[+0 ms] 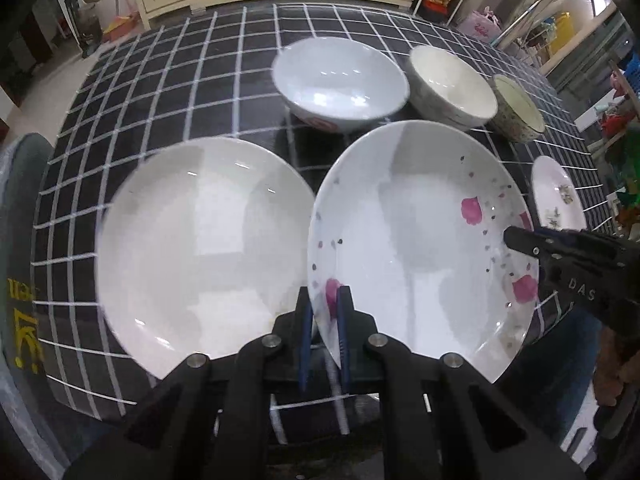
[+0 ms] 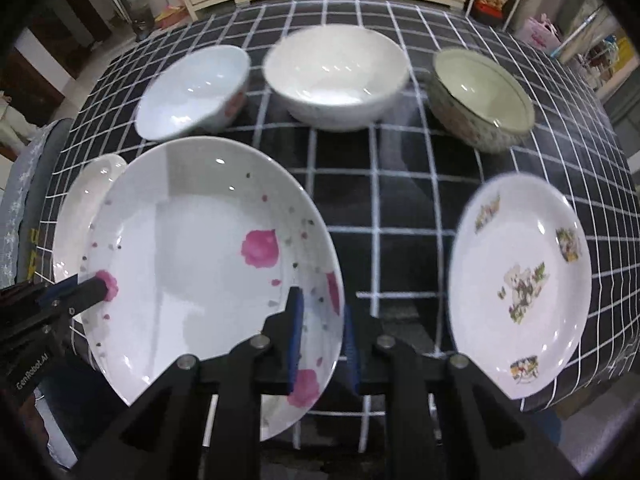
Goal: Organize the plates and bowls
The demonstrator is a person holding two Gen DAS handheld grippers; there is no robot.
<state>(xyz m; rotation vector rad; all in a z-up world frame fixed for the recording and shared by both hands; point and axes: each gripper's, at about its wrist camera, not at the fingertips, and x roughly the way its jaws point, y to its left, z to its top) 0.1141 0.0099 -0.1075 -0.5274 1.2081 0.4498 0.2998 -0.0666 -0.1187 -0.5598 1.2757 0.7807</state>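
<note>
Table (image 1: 168,92) covered in a black cloth with a white grid. All dishes sit or hang over it.

Pink-flowered plate (image 1: 416,236), also in the right wrist view (image 2: 192,256): the landmark here. It is held at two opposite edges and appears tilted, its near-left rim raised over the neighbouring plate; I cannot tell whether any part touches the cloth.

Left gripper (image 1: 325,320): fingers nearly closed, pinching the near-left rim of the pink-flowered plate, one blue pad on each face. In the right wrist view it comes in from the left edge (image 2: 86,292), its tip on a pink flower at the rim.

Right gripper (image 2: 322,320): the inner finger lies over the plate's inside, the outer one beyond the rim. Rim sits between them; whether the pads press it, cannot tell. In the left wrist view its tip (image 1: 520,240) reaches the plate's right edge.

Plain white plate (image 1: 200,248): just left of the pink-flowered plate, partly under its rim in the right wrist view (image 2: 80,208).

Plate with green and brown prints (image 2: 520,284): right of the pink-flowered plate, well apart, flat on the cloth.

Behind the pink-flowered plate, three bowls in a row: white bowl with a red mark (image 1: 340,80), cream bowl (image 1: 452,84), patterned bowl (image 1: 518,108).
</note>
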